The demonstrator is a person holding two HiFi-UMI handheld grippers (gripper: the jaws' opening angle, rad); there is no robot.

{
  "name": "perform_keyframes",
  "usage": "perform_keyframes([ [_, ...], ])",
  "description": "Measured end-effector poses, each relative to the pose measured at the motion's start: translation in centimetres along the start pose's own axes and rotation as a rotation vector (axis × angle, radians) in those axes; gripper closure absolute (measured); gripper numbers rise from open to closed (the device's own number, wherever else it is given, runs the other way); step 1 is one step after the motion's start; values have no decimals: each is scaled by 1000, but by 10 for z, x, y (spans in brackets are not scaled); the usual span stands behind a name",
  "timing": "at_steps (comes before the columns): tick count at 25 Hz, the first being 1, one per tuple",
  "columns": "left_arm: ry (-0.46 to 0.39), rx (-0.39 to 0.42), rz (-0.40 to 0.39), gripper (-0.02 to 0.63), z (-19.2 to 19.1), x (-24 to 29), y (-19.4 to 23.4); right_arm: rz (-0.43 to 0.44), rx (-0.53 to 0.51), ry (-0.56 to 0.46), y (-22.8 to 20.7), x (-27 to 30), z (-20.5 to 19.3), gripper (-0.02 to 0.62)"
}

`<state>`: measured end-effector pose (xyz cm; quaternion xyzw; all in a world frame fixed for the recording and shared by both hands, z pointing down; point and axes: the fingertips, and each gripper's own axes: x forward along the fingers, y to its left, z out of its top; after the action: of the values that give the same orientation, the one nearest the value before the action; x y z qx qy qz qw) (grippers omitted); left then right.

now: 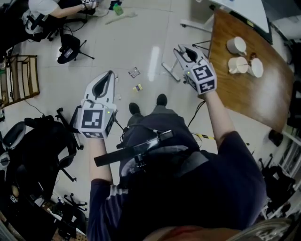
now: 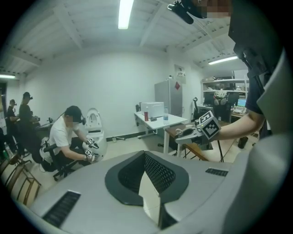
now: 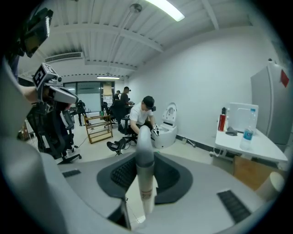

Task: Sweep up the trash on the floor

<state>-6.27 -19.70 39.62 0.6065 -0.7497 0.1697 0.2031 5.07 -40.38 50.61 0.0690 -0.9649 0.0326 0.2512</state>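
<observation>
Clamping smooth cylindrical handle (image 3: 145, 183), right claw (image 3: 143, 159), ribbed pads (image 3: 120, 172)

A wooden table (image 1: 254, 94) stands at the right of the head view. It bears three white vessels, perhaps cups (image 1: 236, 45), close together near its far end. Beyond it is a white desk (image 3: 249, 146) with a red bottle (image 3: 222, 122) and a clear water bottle (image 3: 248, 130) on top, and a grey fridge (image 2: 168, 98) stands behind. Across the floor a person (image 2: 63, 136) in a cap sits bent over a white pod-shaped unit (image 3: 167, 124). A low wooden rack (image 1: 19, 77) stands at the left, with black office chairs (image 1: 44, 141) nearer. More people (image 2: 24, 114) stand far back. Strip lights (image 2: 123, 13) run along the ceiling.
</observation>
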Motion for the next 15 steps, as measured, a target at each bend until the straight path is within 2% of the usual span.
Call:
perform_keyframes([
  [4, -30, -62, 51, 604, -20, -30, 43, 14, -57, 15, 21, 26, 20, 485],
  [8, -68, -117, 76, 604, -39, -59, 84, -23, -76, 11, 31, 47, 40, 485],
  [12, -92, -156, 58, 604, -57, -80, 124, -72, -83, -3, 45, 66, 58, 485],
  [15, -93, -159, 17, 604, -70, -88, 150, -75, -123, 4, 64, 90, 62, 485],
])
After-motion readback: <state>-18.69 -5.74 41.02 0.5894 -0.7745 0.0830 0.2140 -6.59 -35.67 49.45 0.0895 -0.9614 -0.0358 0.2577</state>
